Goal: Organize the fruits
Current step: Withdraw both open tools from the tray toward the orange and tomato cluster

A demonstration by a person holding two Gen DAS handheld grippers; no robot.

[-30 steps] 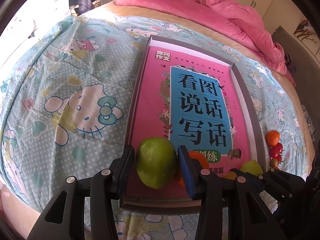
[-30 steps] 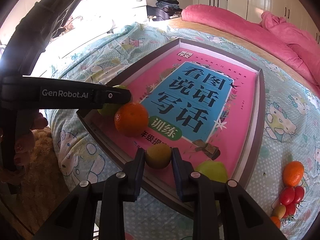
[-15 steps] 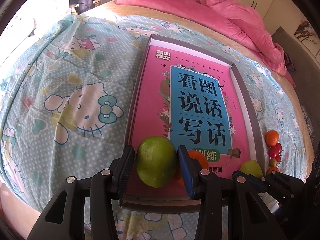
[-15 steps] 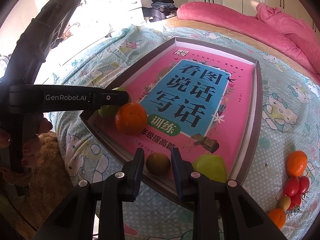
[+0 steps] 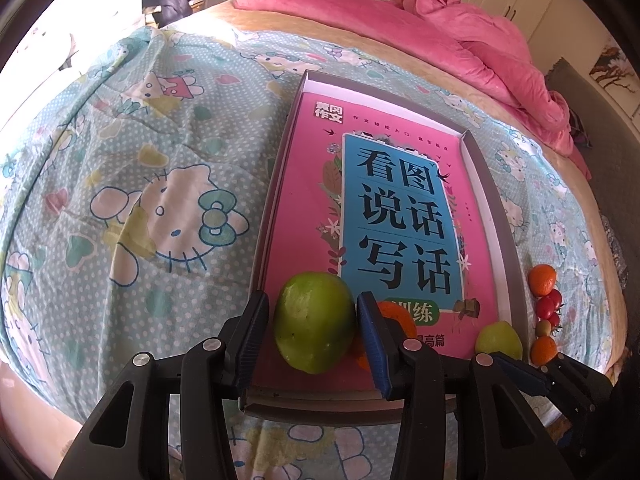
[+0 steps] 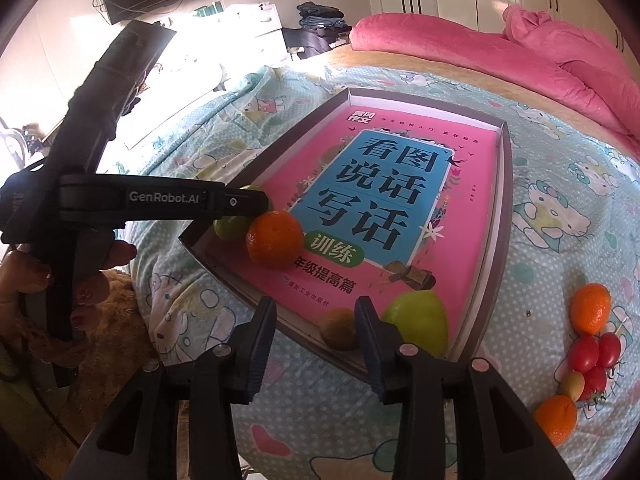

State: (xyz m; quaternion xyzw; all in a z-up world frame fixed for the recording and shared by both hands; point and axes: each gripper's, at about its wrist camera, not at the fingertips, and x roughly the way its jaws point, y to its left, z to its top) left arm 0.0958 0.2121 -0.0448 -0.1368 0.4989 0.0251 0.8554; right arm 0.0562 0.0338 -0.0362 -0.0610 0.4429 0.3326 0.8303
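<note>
A grey box tray [image 5: 498, 216] with a pink book cover inside lies on the bed. My left gripper [image 5: 312, 336] stands around a green fruit [image 5: 316, 322] in the tray's near left corner; a small gap shows on the left side. An orange [image 6: 274, 238] lies beside it. My right gripper [image 6: 316, 340] is open above the tray's near edge; a small brown fruit [image 6: 338, 328] lies in the tray just beyond it, next to a yellow-green fruit [image 6: 416, 322].
On the quilt right of the tray lie two oranges [image 6: 590, 306], several cherry tomatoes [image 6: 594, 354] and a small yellow fruit [image 6: 572, 386]. A pink duvet [image 5: 460, 32] lies at the bed's far side. The bed edge falls away at lower left.
My right gripper has opened, let go of the small brown fruit and pulled back from the tray. The left gripper has stayed by the green fruit.
</note>
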